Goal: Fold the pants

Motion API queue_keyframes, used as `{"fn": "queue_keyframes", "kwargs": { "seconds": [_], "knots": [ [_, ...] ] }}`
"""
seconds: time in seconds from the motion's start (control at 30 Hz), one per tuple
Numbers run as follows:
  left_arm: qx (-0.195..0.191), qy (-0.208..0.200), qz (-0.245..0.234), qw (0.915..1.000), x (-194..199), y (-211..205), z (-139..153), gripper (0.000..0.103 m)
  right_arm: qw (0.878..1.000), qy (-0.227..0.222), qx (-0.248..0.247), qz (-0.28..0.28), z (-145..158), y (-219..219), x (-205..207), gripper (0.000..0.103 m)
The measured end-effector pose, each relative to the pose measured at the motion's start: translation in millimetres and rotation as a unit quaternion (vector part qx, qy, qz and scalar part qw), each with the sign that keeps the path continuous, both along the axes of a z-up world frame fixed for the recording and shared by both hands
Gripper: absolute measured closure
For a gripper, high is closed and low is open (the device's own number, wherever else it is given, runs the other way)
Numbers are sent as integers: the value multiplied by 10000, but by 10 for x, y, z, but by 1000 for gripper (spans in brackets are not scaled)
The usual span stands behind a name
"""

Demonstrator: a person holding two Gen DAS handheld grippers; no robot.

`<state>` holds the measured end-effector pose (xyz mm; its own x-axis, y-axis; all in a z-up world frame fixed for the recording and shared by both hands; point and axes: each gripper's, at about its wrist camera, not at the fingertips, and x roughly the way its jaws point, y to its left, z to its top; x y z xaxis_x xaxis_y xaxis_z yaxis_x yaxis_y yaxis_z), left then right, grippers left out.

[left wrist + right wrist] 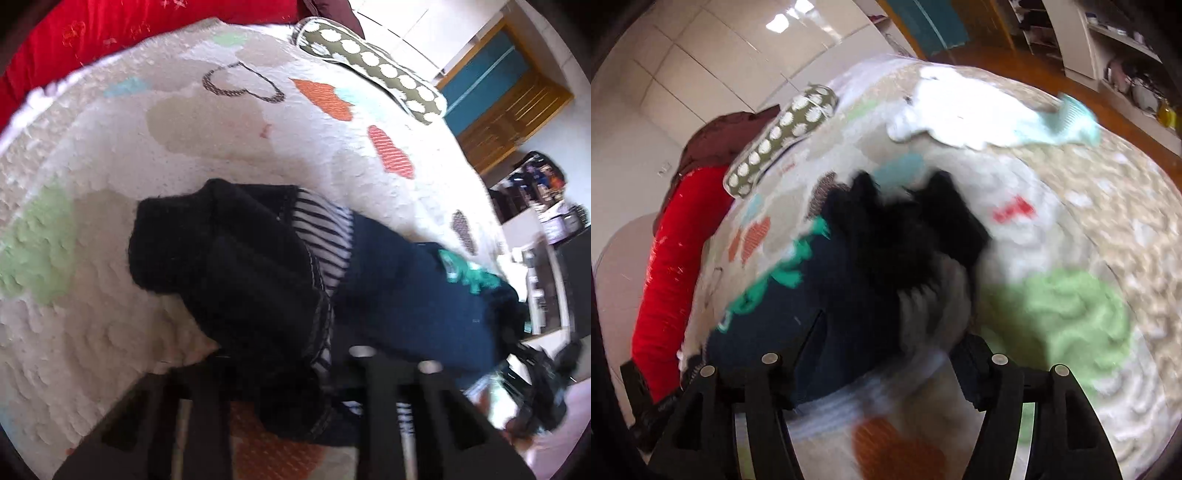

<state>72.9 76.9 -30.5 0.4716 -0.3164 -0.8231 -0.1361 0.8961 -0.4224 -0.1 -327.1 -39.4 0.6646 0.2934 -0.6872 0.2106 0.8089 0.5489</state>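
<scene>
Pants (pixel 229 258) amid open quilt (pixel 92 332)

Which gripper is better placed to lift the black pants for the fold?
Left, probably. The left gripper is already closed on the black pants, with fabric bunched between its fingers. The right gripper stands open over the navy garment, gripping nothing.

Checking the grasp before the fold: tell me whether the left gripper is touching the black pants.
Touching. The left wrist view shows the left gripper closed on the black pants, dark fabric bunched between its fingers.
</scene>
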Motion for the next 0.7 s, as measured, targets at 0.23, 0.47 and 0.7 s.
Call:
{"fn": "queue_keyframes", "kwargs": {
  "seconds": [0.23,0.47,0.7],
  "knots": [
    [-49,-145,8,9999,-261,146,208,85,9984,-45,457,344,244,30,78,94],
    [-97,-218,162,9996,-595,403,261,84,9963,-195,693,478,428,79,-389,94],
    [-166,-127,255,9995,-815,546,219,72,9968,163,758,205,177,10,-591,82]
  ]
}}
